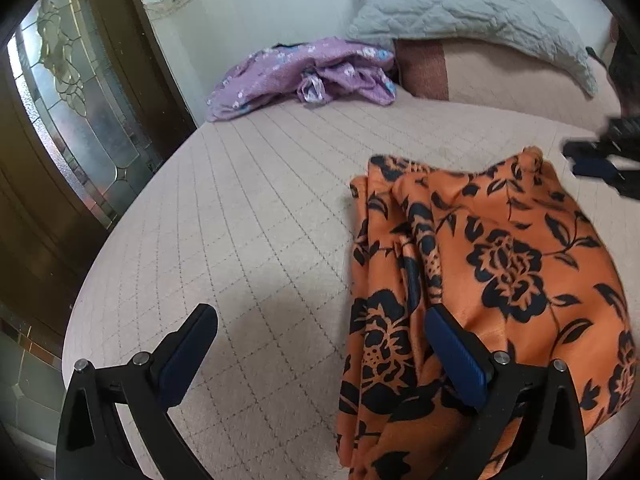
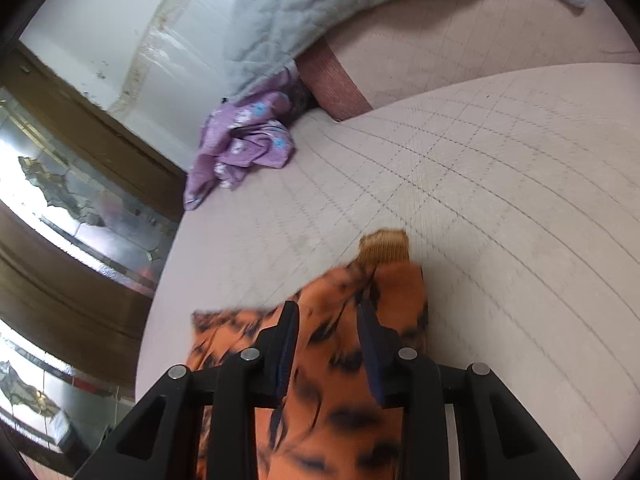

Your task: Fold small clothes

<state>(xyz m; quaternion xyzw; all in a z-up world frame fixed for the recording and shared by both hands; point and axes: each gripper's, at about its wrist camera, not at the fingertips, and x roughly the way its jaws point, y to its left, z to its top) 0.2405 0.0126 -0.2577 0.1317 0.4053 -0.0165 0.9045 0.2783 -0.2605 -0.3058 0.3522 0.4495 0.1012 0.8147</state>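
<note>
Two garments lie on the quilted bed [image 1: 260,216]: the orange floral garment [image 1: 500,264], spread near the front right of the mattress with a bunched pleat along its left side, and a crumpled purple garment [image 1: 304,76] well apart at the far edge, below the grey pillow [image 1: 460,12]. The step in hand is judged to be carrying one edge of the orange garment across itself to form a fold. The right tongs [image 2: 328,320] have orange cloth running between their narrowly spaced jaws, and a ribbed tan cuff [image 2: 384,246] shows just beyond the tips; the view is blurred, so a firm pinch cannot be confirmed. The left tongs [image 1: 320,340] stand released and wide, one jaw over bare quilt, the other over the garment's left part, gripping nothing. To do the step well, keep the carried edge low and taut, lay it parallel to the opposite edge, and use the left tongs to pin or flatten the bunched pleat before the fold lands.
</note>
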